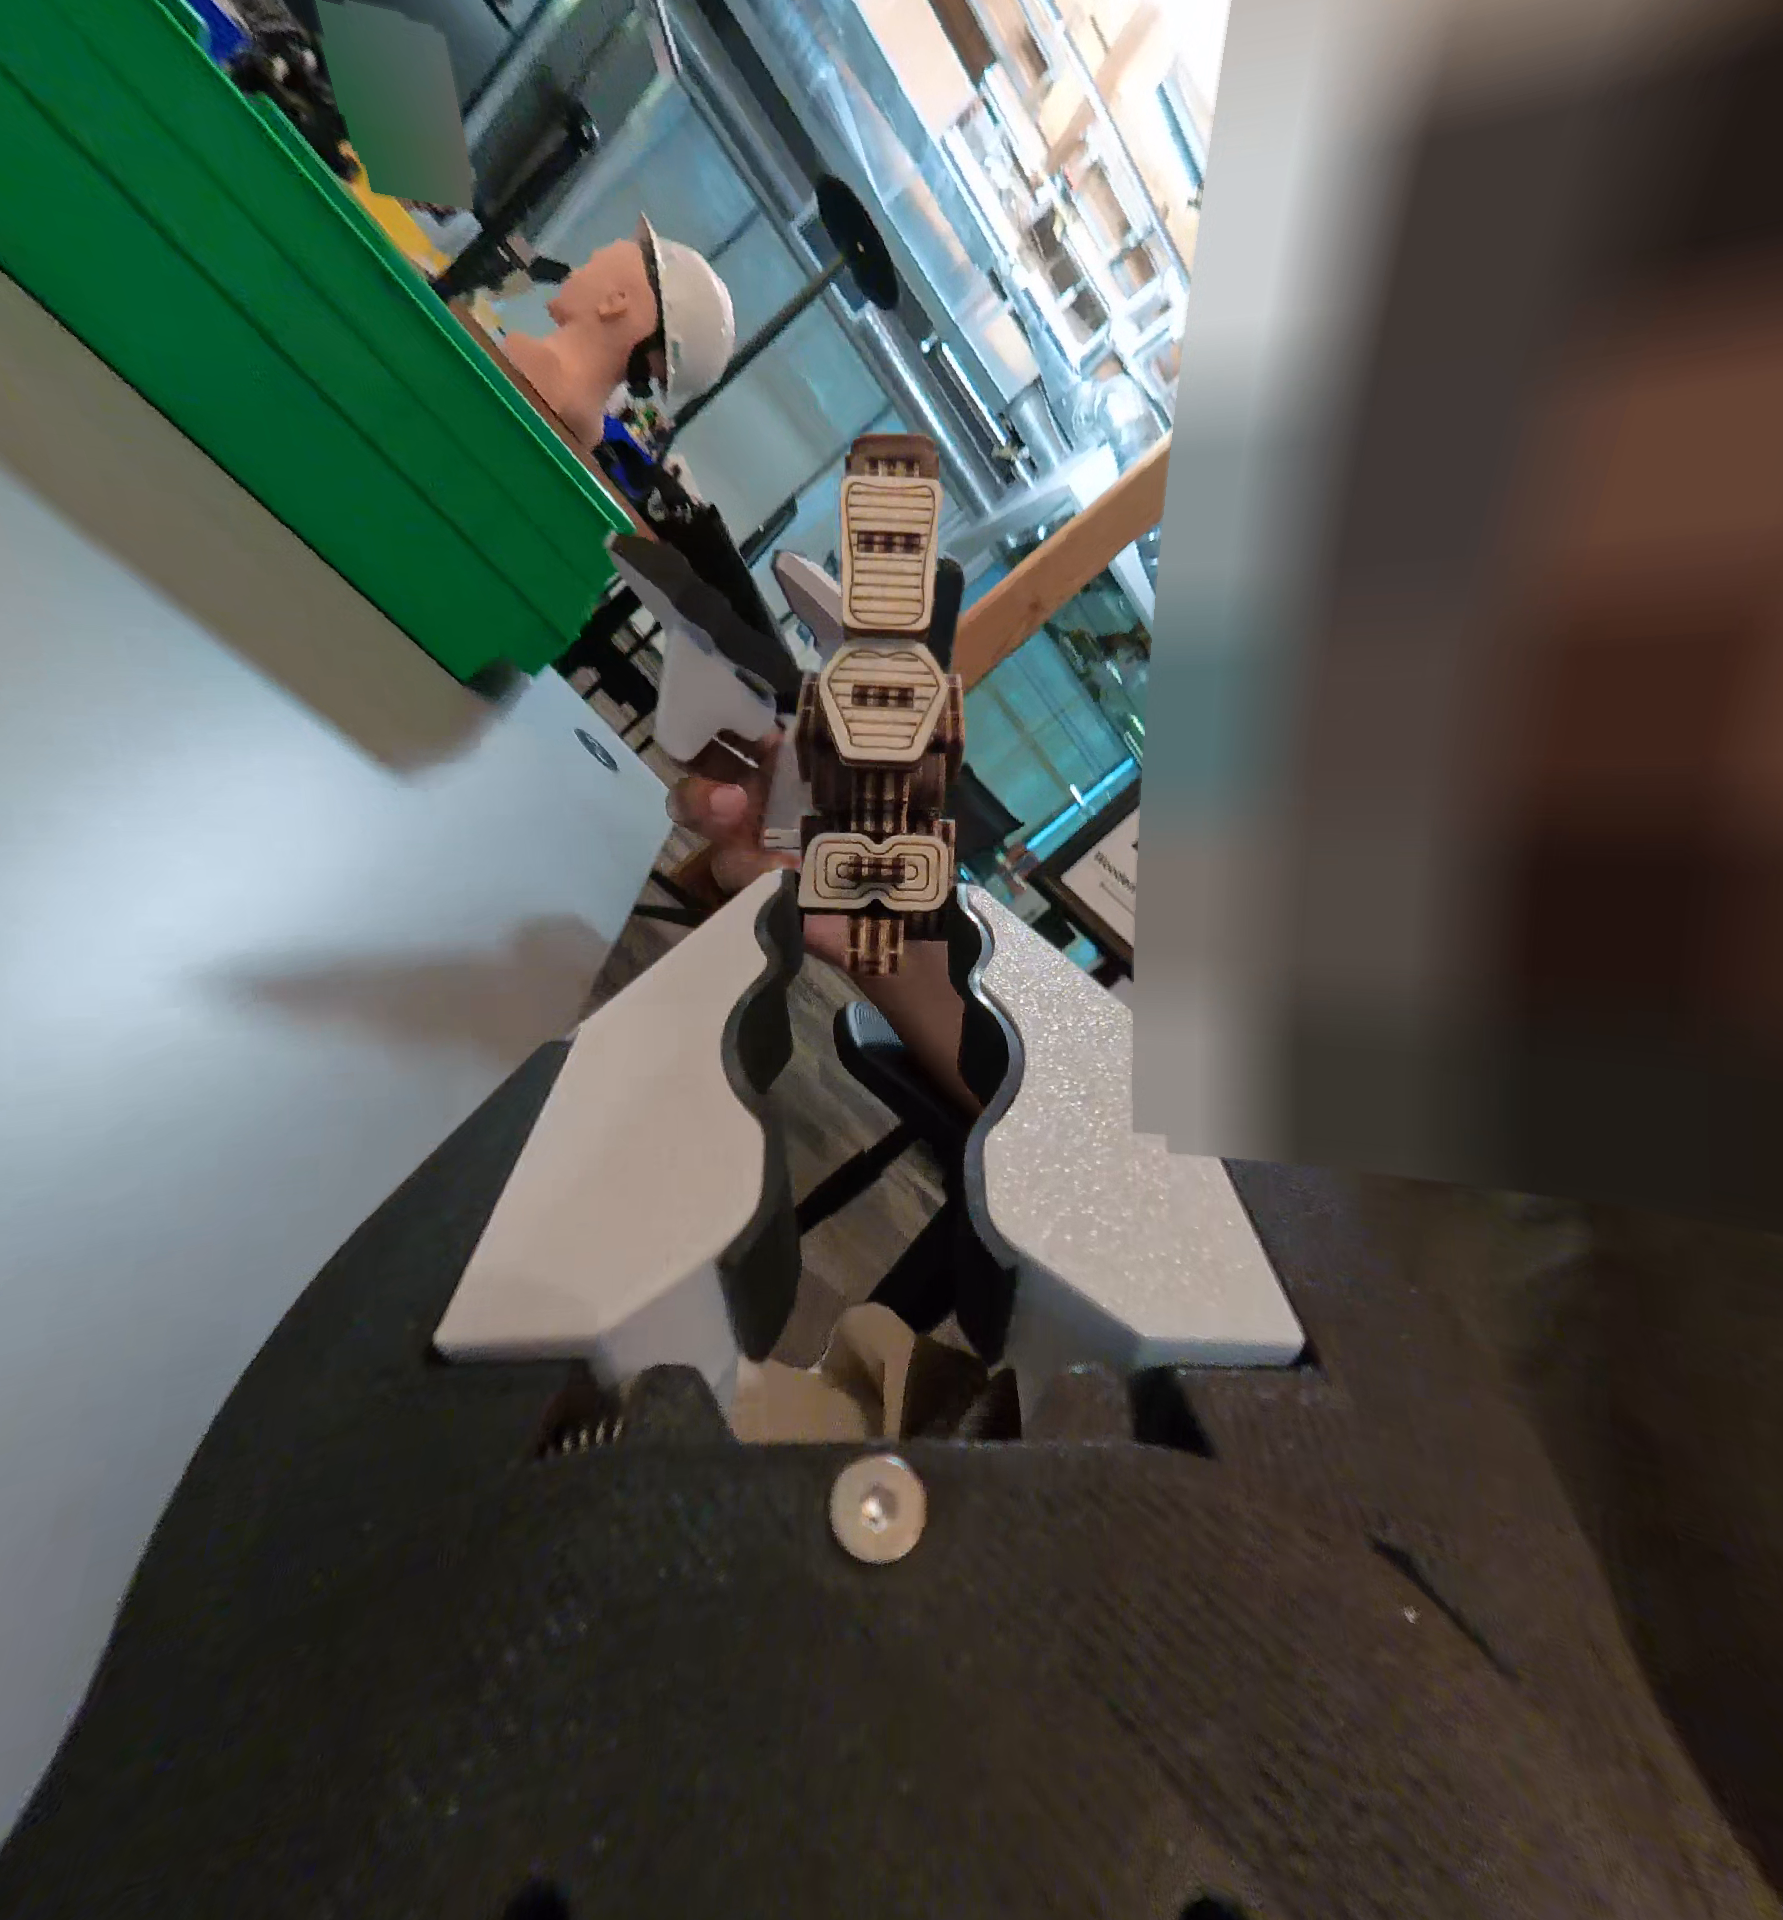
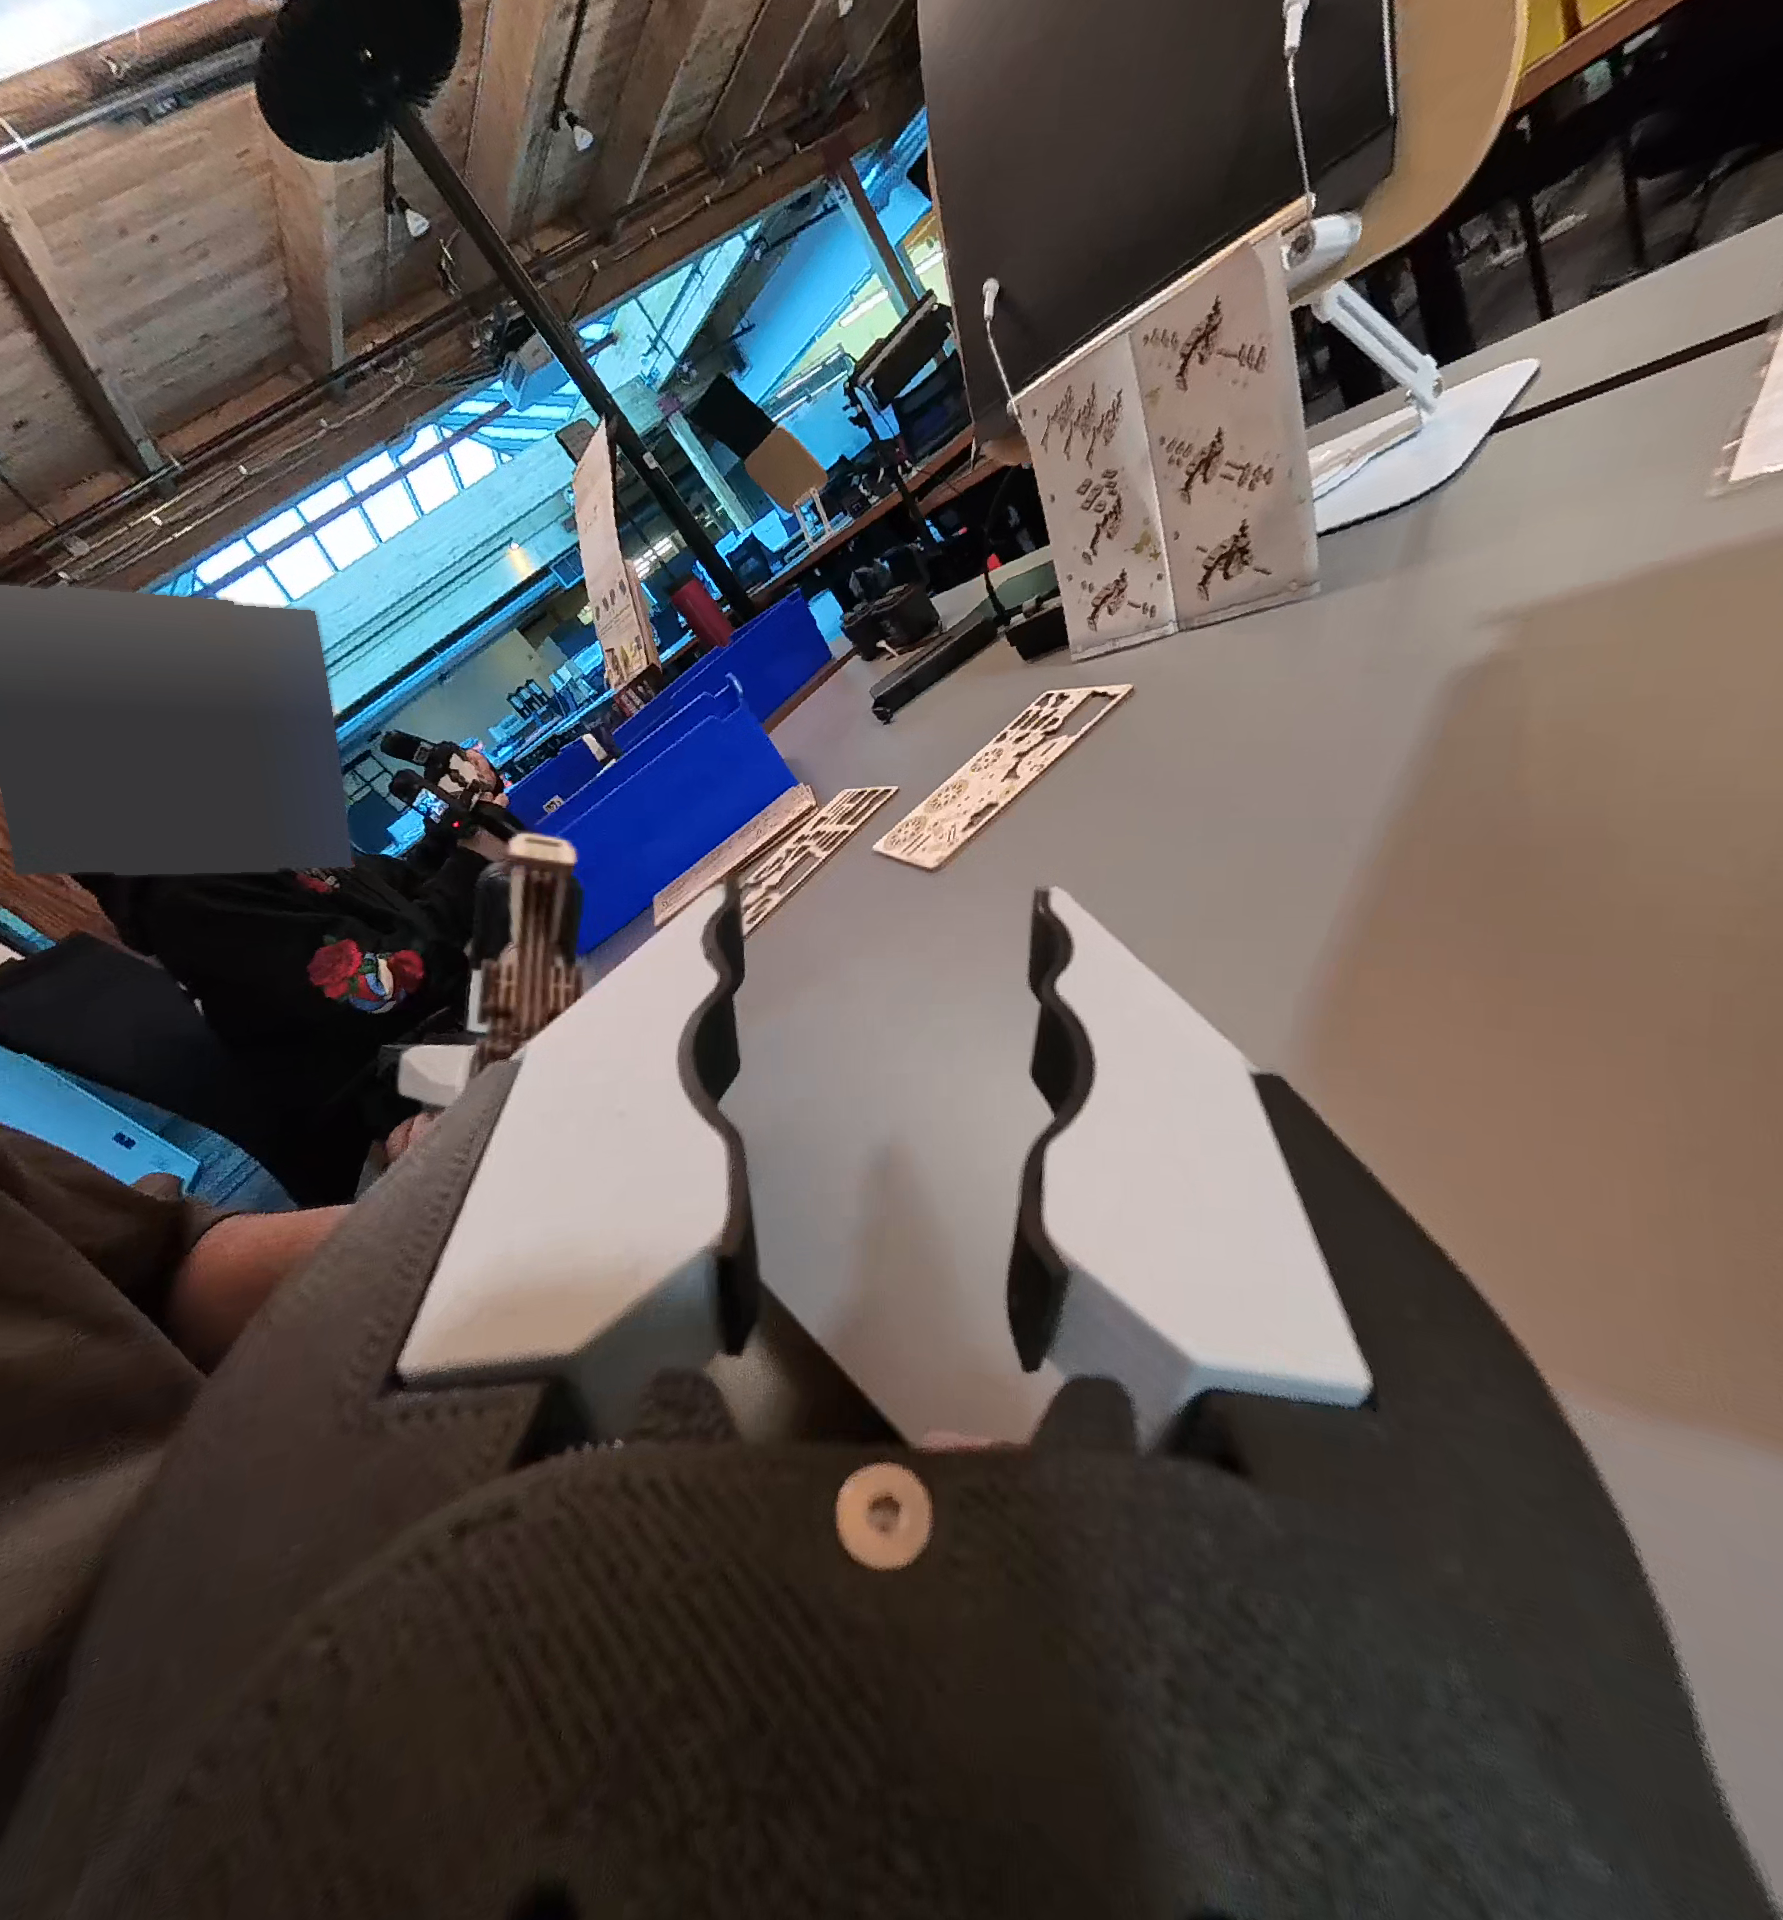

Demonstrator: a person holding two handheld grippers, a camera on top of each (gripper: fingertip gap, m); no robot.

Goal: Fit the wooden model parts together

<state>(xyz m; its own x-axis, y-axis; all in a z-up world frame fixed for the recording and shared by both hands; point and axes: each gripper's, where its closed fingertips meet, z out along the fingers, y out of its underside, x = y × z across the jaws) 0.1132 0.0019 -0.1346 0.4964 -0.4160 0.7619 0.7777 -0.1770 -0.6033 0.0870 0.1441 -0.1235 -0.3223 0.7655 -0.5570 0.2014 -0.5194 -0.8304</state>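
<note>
Between the tips of the left gripper (image 1: 879,920), at the centre of the left wrist view, sits the partly built wooden model (image 1: 885,707), a narrow stack of dark-edged plywood layers faced with three pale engraved plates. The two grey fingers are closed on its lowest section, so the piece is clamped at its base and its long axis runs straight up the frame, away from the claw and in line with the fingers. Beyond it, a little to the left, part of another grey gripper and a person's fingers show behind the model; whether they touch it cannot be told.

The right gripper (image 2: 882,914) stands apart and empty in its own view, jaws wide, hovering over the grey tabletop (image 2: 1386,883). From this claw the wooden model (image 2: 534,951) lies to the left of the frame, just beside the left finger's outer edge, upright. The flat laser-cut plywood sheets (image 2: 1001,774) that carry unfitted parts lie ahead, above centre of the frame, well apart from the tips, with a blue plastic bin (image 2: 679,821) at their left and a folded white instruction sheet (image 2: 1178,488) standing farther up.

My judgement: the coming move turns on the right claw reaching forward to the sheets, since it is the free one and nearer them. Open table lies straight ahead; the bin wall crowds the left side.
</note>
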